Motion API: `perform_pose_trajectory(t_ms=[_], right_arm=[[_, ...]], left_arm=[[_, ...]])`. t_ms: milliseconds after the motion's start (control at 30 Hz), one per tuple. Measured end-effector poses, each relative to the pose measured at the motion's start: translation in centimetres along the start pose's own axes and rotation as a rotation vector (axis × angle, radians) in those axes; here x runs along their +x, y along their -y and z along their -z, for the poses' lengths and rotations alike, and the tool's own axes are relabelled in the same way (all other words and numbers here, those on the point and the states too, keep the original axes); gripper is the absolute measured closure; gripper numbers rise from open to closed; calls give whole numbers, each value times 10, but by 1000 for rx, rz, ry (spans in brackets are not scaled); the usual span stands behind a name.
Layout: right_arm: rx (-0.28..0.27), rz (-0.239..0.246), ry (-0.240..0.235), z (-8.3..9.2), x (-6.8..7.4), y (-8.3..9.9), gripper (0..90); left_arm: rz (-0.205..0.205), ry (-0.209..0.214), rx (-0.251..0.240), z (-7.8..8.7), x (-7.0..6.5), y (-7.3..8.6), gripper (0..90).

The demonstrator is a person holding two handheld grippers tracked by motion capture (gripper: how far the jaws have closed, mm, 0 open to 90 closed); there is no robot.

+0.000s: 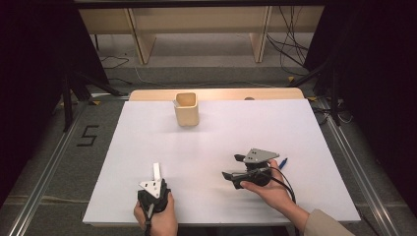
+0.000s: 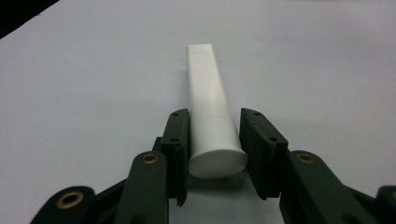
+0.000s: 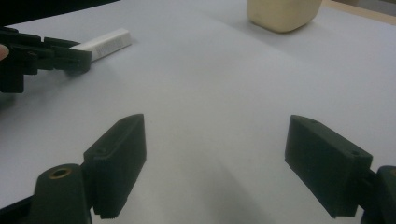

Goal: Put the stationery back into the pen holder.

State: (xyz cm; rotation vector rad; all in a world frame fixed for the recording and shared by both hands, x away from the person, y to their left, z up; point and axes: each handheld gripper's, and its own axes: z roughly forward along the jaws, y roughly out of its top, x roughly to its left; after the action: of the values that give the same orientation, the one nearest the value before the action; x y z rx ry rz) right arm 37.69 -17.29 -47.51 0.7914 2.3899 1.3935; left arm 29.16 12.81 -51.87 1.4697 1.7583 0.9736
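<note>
A white tube (image 2: 205,84) lies flat on the white table sheet (image 1: 221,132), its round cap end toward me and its flat crimped end pointing away. My left gripper (image 2: 215,126) has a pad against each side of the tube near the cap and is shut on it. From above, the tube (image 1: 156,170) sticks out in front of the left gripper (image 1: 156,179) at the near left. The right gripper (image 1: 231,166) lies on its side at the near right, pointing left. Its jaws (image 3: 215,140) stand wide open over bare sheet.
A beige cup (image 1: 187,110) stands upright toward the far edge, left of centre, and shows as cup (image 3: 282,14) in the right gripper view. A blue pen (image 1: 283,163) lies just behind the right hand. Dark floor and metal rails flank the table.
</note>
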Motion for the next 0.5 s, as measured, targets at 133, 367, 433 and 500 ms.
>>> perform_pose_trajectory(t_ms=[133,367,433,500], right_arm=[[0,2,0,0,0,0,216],[2,2,1,0,0,0,215],[2,2,1,0,0,0,215],[0,0,2,0,0,0,215]], left_arm=[[2,2,-1,0,0,0,643],[9,7,-7,0,1,1,647],[9,10,-8,0,1,1,647],[6,13,-7,1,2,1,648]])
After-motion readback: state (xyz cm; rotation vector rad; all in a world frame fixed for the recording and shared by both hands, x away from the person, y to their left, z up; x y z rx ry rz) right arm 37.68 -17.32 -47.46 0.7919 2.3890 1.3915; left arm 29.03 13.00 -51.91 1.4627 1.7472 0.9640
